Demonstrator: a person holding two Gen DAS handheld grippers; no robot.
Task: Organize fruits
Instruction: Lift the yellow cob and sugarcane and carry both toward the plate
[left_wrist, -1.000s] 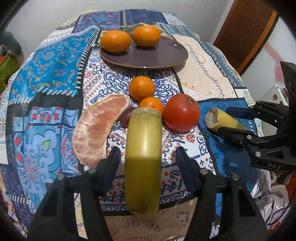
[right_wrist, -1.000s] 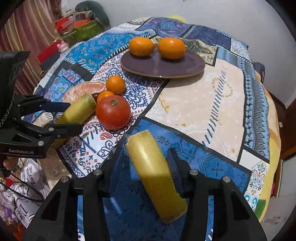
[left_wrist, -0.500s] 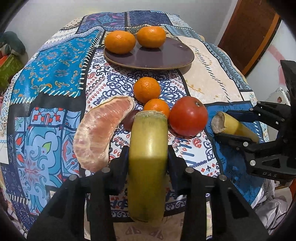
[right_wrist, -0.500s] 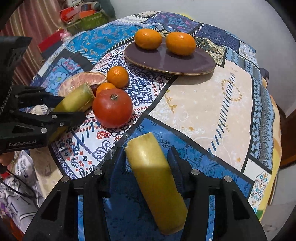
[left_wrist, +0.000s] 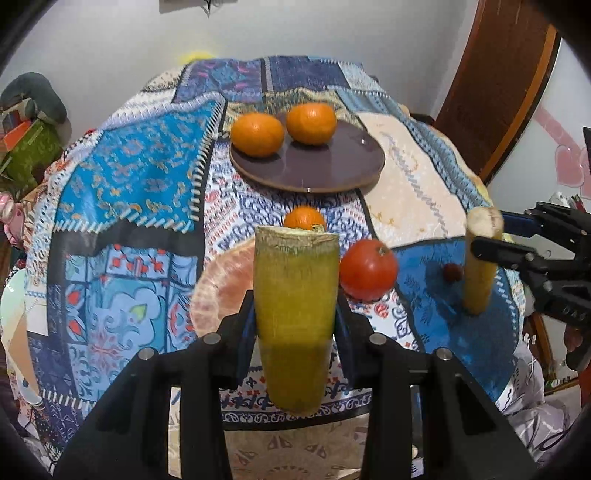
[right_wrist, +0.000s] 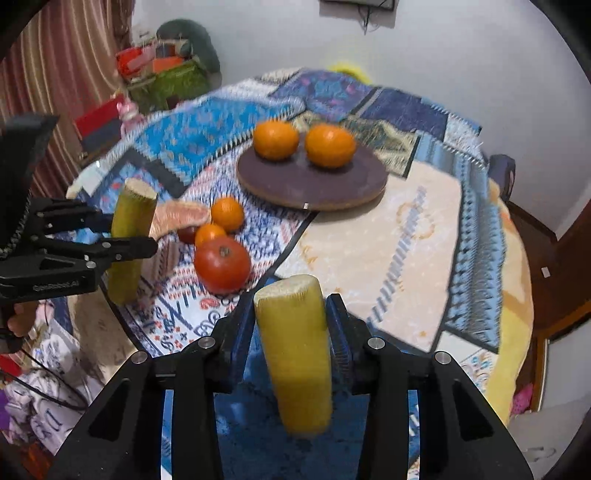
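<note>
- Both stalks are up off the cloth since a second ago, now near upright; both claws were wide open then.
- Left claw (left_wrist: 296, 306) is closed on the green stalk (left_wrist: 296, 295), pads against its sides at mid-length.
- Right claw (right_wrist: 290, 325) is clamped on the yellow stalk (right_wrist: 295, 350) the same way.
- Plate (left_wrist: 332, 173) at 12 o'clock carries two oranges (left_wrist: 257, 133) at its far rim; its near half is bare.
- Tomato (left_wrist: 367, 268) sits at 2 o'clock of the green stalk, close by.
- Cream cloth (right_wrist: 388, 240) at 1 o'clock of the right claw lies open to the table edge.
- Pomelo wedge (left_wrist: 221, 288) is half hidden behind the green stalk; so is a small orange (left_wrist: 303, 218).
- Right view is motion-blurred.
</note>
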